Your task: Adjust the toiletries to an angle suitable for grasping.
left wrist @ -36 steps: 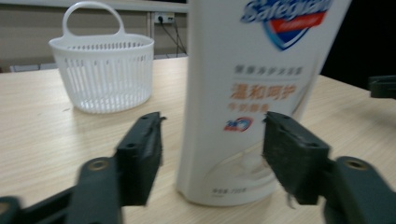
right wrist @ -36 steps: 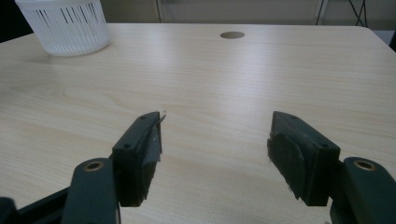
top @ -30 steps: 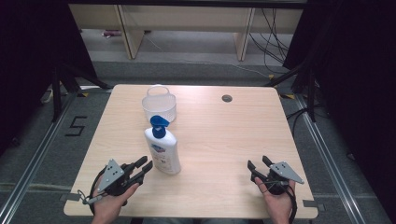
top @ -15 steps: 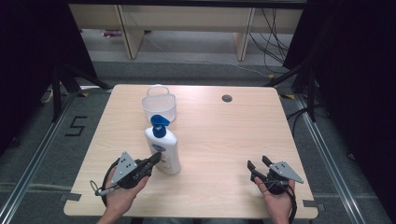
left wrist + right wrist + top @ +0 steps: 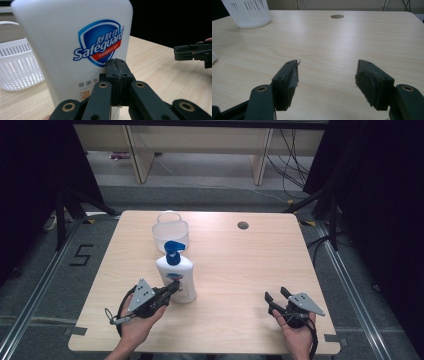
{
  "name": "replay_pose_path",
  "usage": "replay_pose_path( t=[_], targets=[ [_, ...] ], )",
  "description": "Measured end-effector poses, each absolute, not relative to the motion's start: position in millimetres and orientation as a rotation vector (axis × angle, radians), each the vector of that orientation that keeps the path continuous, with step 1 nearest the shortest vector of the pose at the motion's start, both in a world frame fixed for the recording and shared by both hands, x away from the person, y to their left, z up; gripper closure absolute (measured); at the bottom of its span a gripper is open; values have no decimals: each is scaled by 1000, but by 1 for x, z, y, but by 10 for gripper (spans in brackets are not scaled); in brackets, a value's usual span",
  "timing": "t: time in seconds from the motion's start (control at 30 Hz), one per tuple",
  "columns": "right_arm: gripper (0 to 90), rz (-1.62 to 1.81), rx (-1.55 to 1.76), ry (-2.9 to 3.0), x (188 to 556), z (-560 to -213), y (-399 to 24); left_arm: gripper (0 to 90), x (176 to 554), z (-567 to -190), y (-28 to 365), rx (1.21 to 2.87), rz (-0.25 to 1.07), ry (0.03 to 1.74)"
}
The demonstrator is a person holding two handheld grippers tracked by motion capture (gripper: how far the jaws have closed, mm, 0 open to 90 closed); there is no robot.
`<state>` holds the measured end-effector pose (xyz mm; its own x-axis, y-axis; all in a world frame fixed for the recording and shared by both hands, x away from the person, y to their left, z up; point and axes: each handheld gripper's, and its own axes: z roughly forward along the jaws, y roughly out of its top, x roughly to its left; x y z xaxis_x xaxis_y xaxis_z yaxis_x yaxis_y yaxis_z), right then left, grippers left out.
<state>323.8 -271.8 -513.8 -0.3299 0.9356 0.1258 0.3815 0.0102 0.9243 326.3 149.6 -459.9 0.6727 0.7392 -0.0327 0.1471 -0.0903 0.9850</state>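
The tall white plastic pump bottle with a blue dispenser head and a blue-and-red shield label (image 5: 176, 276) is standing upright on the pale wood-grain desk (image 5: 240, 265), near its middle on the person's left side, just in front of the small white slotted plastic basket (image 5: 170, 231); the two appear close together, though whether they are touching cannot be told. The left hand-held gripper (image 5: 171, 288) is being held against the bottle's lower body with its jaws pressed fully together and nothing between them, so the bottle is not being gripped; at most it is being nudged by the closed tips. The right hand-held gripper (image 5: 276, 296) is being held low over the desk well apart from the bottle, its jaws spread wide and empty.

The main risk is being judged as tipping; a tall, top-heavy bottle being pushed by closed tips is likely to slide or topple toward the basket; the smooth rounded plastic is offering little purchase. If a grasp is being intended, the jaws are needing to be opened first; otherwise the bottle is simply being shoved away.
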Motion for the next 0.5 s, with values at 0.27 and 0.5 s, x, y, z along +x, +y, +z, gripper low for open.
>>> replay_pose_path(
  t=[0.27,0.5],
  targets=[
    [340,1310,1353,1739,324,-514,-271,815,326,-460,146,1626,588,708],
    [315,1302,1308,1744,324,-514,-273,579,304,-446,166,1548,683,734]
  ],
)
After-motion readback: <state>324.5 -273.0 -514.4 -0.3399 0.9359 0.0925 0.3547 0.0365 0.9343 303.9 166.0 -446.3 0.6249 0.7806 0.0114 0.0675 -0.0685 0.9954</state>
